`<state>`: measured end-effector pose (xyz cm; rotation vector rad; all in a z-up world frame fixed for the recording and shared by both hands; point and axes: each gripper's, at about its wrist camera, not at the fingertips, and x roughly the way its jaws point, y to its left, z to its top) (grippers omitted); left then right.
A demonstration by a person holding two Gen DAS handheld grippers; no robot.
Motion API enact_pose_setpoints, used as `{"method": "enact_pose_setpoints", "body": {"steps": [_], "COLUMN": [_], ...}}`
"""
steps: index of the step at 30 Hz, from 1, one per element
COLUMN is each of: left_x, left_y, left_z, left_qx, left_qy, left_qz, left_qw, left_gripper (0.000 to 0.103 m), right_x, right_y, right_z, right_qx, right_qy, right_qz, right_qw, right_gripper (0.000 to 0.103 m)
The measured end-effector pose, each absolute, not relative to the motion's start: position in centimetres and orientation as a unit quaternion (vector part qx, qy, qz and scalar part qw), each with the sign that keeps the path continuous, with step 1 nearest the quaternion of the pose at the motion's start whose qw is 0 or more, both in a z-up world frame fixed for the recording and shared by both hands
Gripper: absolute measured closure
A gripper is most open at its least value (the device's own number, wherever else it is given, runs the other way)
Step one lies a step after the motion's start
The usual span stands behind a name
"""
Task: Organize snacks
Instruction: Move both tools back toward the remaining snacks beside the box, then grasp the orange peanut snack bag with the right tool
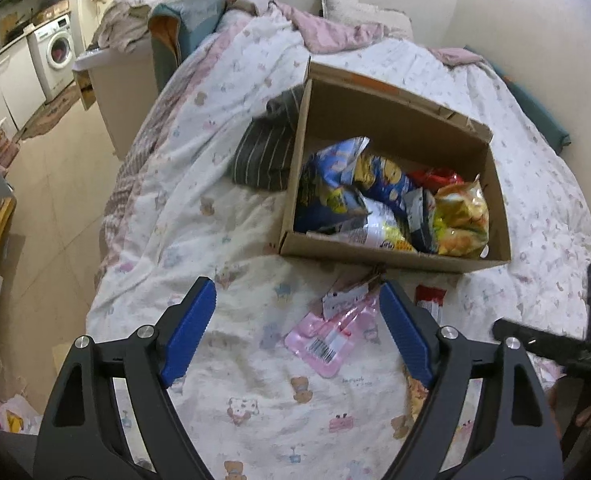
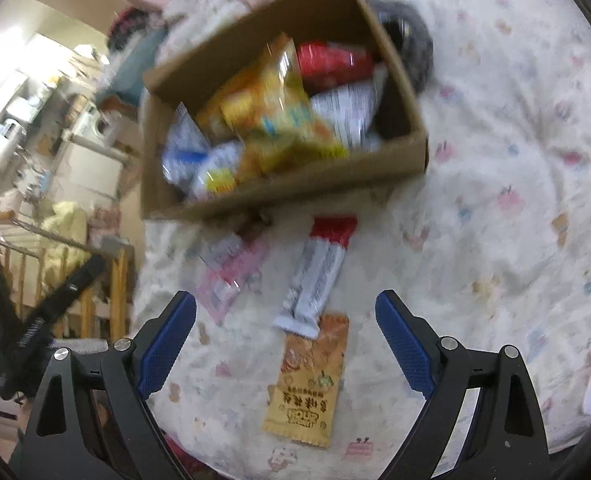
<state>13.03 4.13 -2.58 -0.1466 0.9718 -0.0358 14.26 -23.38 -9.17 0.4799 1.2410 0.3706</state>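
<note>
A cardboard box (image 1: 391, 258) (image 2: 295, 188) stands on the bed with several snack bags in it, among them a yellow bag (image 1: 461, 216) (image 2: 275, 116) and a red one (image 2: 331, 60). In front of the box a pink packet (image 1: 327, 332) (image 2: 231, 276), a white bar with a red end (image 2: 315, 280) (image 1: 429, 298) and an orange packet (image 2: 307, 380) lie on the quilt. My left gripper (image 1: 297, 332) is open above the quilt, the pink packet just inside its right finger. My right gripper (image 2: 285, 340) is open over the white bar and the orange packet, touching neither.
A dark striped garment (image 1: 265, 156) lies against the box's left side. The bed's left edge drops to a tiled floor (image 1: 55, 208). A washing machine (image 1: 57, 48) stands far back left. A wooden rail (image 2: 23, 256) borders the bed in the right wrist view.
</note>
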Motion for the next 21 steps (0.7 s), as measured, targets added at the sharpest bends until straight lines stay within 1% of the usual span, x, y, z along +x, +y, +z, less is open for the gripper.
{"method": "enact_pose_setpoints", "body": {"steps": [9,18,20,21], "left_x": [13.0,13.6,13.8,14.0], "left_y": [5.5,6.1,5.9,5.7], "left_z": [-3.0,-4.9,-5.5,-5.9], "left_qx": [-0.081,-0.069,-0.067,-0.065], "left_qy": [0.472,0.498,0.507,0.513], "left_qz": [-0.003,0.010,0.009,0.007], "left_qw": [0.878,0.865,0.859,0.856], "left_gripper": [0.021,0.021,0.021,0.021], "right_x": [14.0,12.3,11.8,11.5], "right_y": [-19.4,-14.9,-14.2,-14.0], "right_z": [-15.9,-17.0,-17.1,-17.1], "right_qx": [0.165,0.007,-0.027,-0.041], "right_qy": [0.696,0.699,0.693,0.688], "right_qz": [0.164,0.156,0.159,0.161], "right_qw": [0.680,0.698,0.703,0.707], "right_gripper": [0.009,0.008,0.010,0.013]}}
